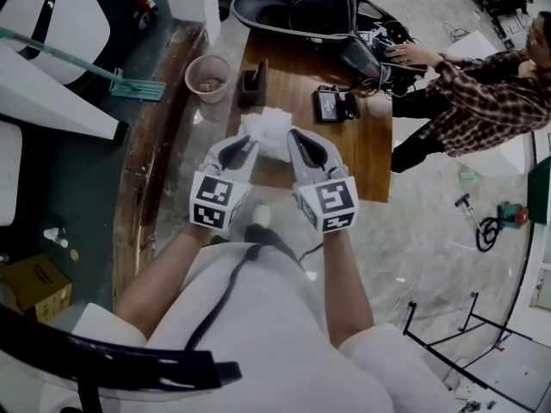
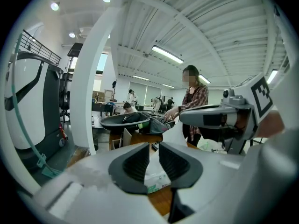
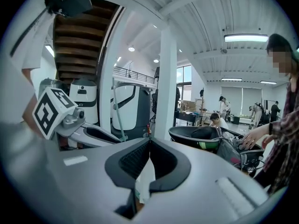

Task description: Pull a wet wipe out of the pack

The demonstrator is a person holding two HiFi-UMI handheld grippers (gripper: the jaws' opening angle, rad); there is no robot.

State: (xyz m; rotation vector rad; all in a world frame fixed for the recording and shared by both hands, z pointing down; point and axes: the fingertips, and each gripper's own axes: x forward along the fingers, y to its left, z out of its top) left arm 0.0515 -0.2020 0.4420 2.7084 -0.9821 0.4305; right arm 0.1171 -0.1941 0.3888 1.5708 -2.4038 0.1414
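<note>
Wet wipe pack (image 2: 154, 180) in left tongs (image 2: 154, 146), wipe (image 3: 145, 180) vertical in right tongs (image 3: 150, 140)

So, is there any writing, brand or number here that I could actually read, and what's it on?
No text here is readable.
White plastic wet wipe pack: green label print, too blurred to read.
Yellow cardboard box: dark print, too small to read.
Black-and-white marker cubes: square patterns only, no words.

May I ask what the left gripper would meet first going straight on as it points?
Beyond the pack the left gripper holds, probably the wooden table, short of the black tub; depth unclear.
</note>
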